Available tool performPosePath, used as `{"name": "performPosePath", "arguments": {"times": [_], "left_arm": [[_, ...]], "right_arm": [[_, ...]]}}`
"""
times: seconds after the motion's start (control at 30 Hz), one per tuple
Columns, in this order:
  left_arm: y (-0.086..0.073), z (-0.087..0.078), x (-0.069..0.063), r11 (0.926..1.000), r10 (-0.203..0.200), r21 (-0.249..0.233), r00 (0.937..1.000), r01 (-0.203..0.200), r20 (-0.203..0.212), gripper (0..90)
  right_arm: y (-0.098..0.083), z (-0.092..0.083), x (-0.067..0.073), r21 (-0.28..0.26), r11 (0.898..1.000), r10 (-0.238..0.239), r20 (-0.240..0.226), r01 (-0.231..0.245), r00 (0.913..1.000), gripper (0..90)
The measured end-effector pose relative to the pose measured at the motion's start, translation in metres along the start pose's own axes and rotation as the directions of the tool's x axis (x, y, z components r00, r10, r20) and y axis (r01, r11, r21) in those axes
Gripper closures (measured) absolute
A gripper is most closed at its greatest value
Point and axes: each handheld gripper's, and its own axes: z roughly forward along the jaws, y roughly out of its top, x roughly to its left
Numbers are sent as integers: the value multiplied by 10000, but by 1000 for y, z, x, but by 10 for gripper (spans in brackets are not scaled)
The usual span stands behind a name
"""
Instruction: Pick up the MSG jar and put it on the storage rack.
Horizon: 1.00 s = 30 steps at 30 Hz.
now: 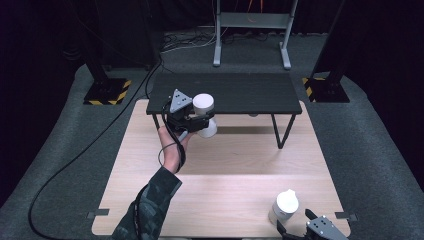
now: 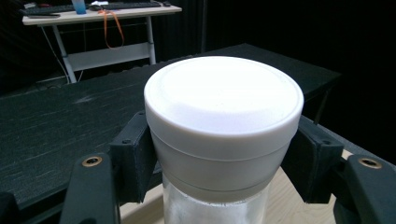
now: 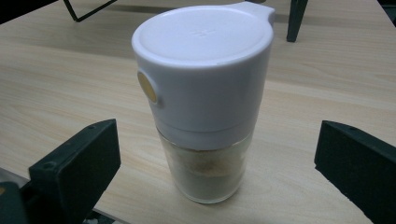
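Beside the black shelf [image 1: 222, 92], your left gripper [image 1: 192, 120] clamped the jar [image 1: 205, 114] under its rigid white cap; the smooth glass below looked slippery, probably breakable. Your right gripper [image 1: 300, 226] stood open.

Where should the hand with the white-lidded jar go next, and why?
Probably up and forward a little, to set the jar on the black shelf. The left gripper is shut on it just below its white lid, right at the shelf's front edge. The other jar stands on the wooden table, between the right gripper's open jaws.
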Motion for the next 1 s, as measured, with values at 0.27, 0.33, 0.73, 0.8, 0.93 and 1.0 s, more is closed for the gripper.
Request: {"name": "performPosePath", "arguments": {"times": [0.27,0.33,0.73,0.8,0.93,1.0], "left_arm": [[7,0,-1,9999,49,-92,10000,-49,30,341],[10,0,-2,9999,39,-96,10000,-38,44,341],[27,1,-5,9996,179,-201,9998,-178,66,341],[29,1,-6,9994,216,-257,9998,-214,54,341],[36,3,-7,9991,310,-293,9995,-310,1,341],[39,4,-7,9990,348,-276,9994,-349,-51,341]], "right_arm": [[0,1,0,18,10000,6,-21,-6,10000,0],[0,1,0,16,10000,-1,-27,1,10000,0],[1,0,-2,-8,10000,-2,-61,2,10000,0],[1,0,-2,-7,10000,-20,-88,20,10000,0],[1,1,-2,-1,10000,-16,-110,16,9999,0],[1,0,-3,-5,10000,-30,-121,30,9999,0]]}}
